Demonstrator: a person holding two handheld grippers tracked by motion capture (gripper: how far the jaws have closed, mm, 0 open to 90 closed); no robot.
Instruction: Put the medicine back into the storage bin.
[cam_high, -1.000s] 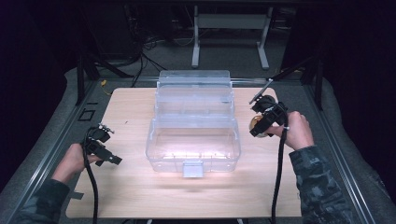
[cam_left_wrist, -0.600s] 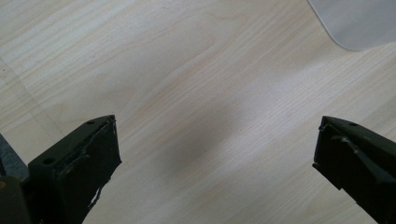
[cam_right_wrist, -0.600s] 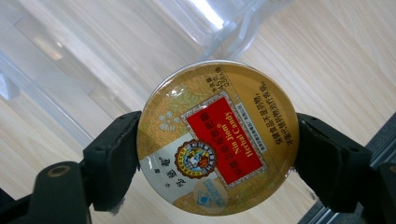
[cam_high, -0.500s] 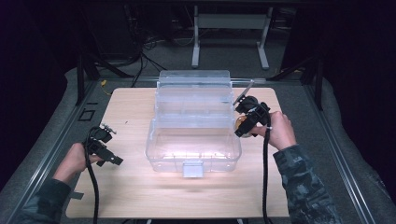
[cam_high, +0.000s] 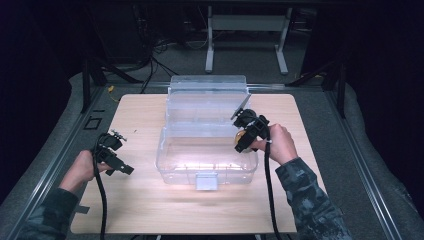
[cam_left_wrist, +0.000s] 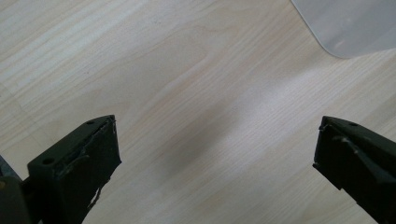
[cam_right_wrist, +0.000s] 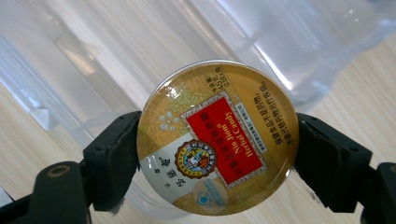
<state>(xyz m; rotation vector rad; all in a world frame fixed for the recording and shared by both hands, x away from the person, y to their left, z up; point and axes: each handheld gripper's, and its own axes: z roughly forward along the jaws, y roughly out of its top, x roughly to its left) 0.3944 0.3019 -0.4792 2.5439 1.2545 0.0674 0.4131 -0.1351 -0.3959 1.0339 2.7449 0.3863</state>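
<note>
A round gold candy tin (cam_right_wrist: 217, 137) with a red label sits between the jaws of my right gripper (cam_right_wrist: 217, 154), which press on its two sides. In the high view my right gripper (cam_high: 246, 141) hangs over the right rim of the clear plastic box (cam_high: 200, 165), whose lid (cam_high: 207, 92) stands open at the back; a little of the gold tin (cam_high: 240, 135) peeks out. My left gripper (cam_high: 120, 167) rests low over the bare wood left of the box, jaws wide apart with nothing between them. A corner of the clear box (cam_left_wrist: 345, 23) lies ahead of the left gripper (cam_left_wrist: 217, 154).
The box stands mid-board on a pale wooden tabletop (cam_high: 145, 210). A white latch (cam_high: 206, 181) sits on the box's front wall. Metal rails (cam_high: 55, 165) and dark padding edge the board. Cables trail from both grippers toward the near edge.
My right gripper has moved left and slightly down with the tin, from beside the box's right side to over its right rim. The left gripper has stayed put.
</note>
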